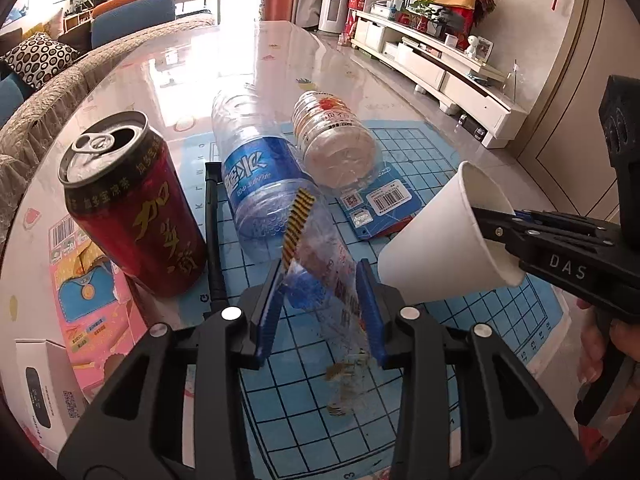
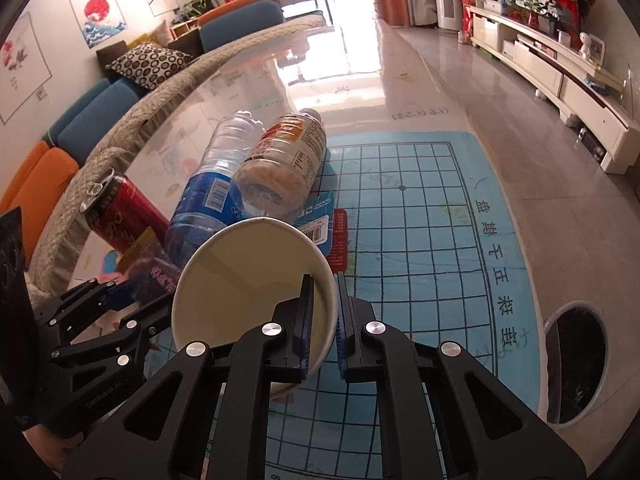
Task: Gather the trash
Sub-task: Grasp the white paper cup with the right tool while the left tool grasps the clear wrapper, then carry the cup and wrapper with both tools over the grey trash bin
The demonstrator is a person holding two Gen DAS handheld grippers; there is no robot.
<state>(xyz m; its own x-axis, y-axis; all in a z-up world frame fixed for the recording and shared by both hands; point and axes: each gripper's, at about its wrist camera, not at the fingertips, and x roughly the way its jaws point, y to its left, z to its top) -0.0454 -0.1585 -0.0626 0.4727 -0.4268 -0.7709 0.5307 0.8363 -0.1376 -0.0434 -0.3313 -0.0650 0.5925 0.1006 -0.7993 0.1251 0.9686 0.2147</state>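
My left gripper (image 1: 320,276) is shut on a clear plastic snack wrapper (image 1: 332,280) with a yellow-black striped edge, held above the blue grid mat (image 1: 460,320). My right gripper (image 2: 324,300) is shut on the rim of a white paper cup (image 2: 248,276), one finger inside it; the cup also shows in the left wrist view (image 1: 444,240). A red drink can (image 1: 132,208) stands at the left. A blue-label water bottle (image 1: 260,176) and a clear orange-label bottle (image 1: 332,140) lie beyond on the table. A blue card pack (image 1: 376,204) lies under them.
A round bin opening (image 2: 576,364) sits at the mat's right edge. A white box (image 1: 40,384) and pink packaging (image 1: 92,300) lie at the left. A sofa (image 2: 80,128) runs along the table's far left; a TV cabinet (image 2: 560,76) stands at the right.
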